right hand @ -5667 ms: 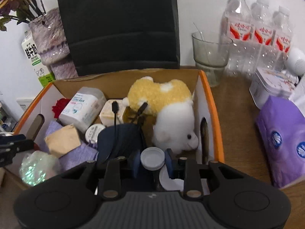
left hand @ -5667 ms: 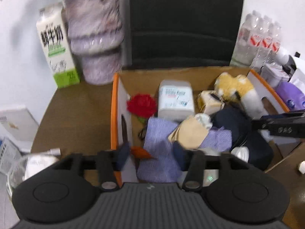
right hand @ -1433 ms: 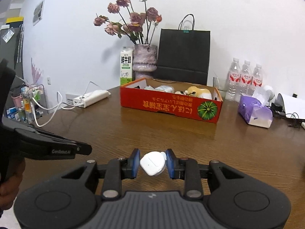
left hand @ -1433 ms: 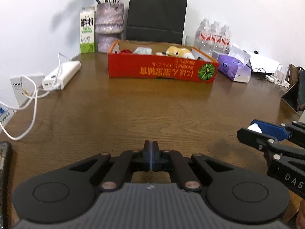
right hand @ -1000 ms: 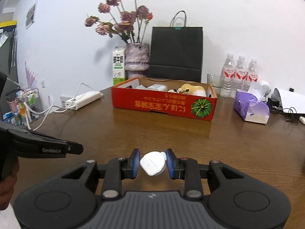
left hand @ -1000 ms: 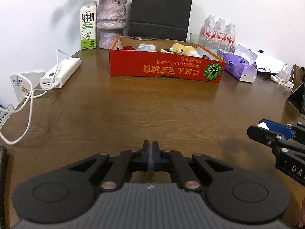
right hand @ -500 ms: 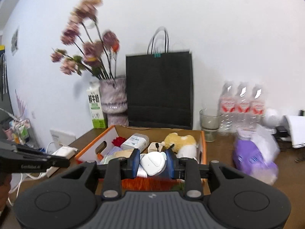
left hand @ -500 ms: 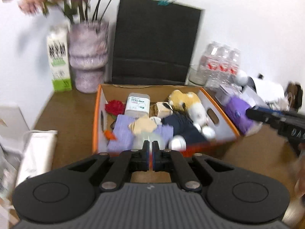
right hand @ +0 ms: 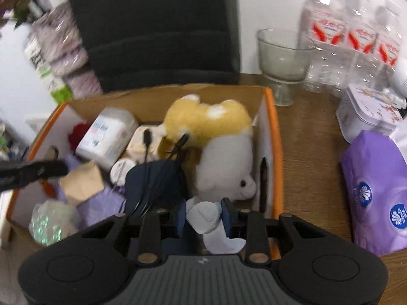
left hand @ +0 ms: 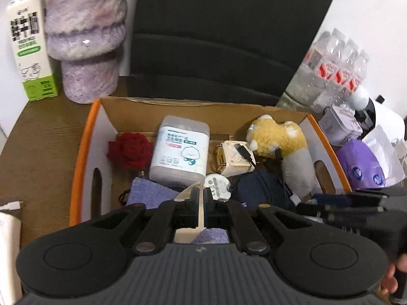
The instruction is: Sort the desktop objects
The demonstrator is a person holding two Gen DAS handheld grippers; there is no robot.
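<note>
An orange-rimmed cardboard box (left hand: 84,137) (right hand: 276,137) holds a red yarn flower (left hand: 128,150), a white wipes tub (left hand: 180,152) (right hand: 105,136), a yellow-and-white plush (left hand: 282,142) (right hand: 216,132), a cream charger (left hand: 232,158), a dark pouch (right hand: 155,183) and purple cloths (left hand: 150,195). My left gripper (left hand: 201,198) is shut and empty above the box's front. My right gripper (right hand: 203,216) is shut on a small white case (right hand: 204,216), over the box's front right corner beside the plush.
Behind the box stand a milk carton (left hand: 28,40), a purple vase (left hand: 86,38), a black bag (left hand: 229,33), a glass cup (right hand: 282,58) and water bottles (right hand: 348,35). A purple tissue pack (right hand: 379,190) and a tin (right hand: 368,111) lie right of the box.
Both grippers have moved forward from the near table edge to just over the box. The left stays shut and empty; the right still holds the white case.
</note>
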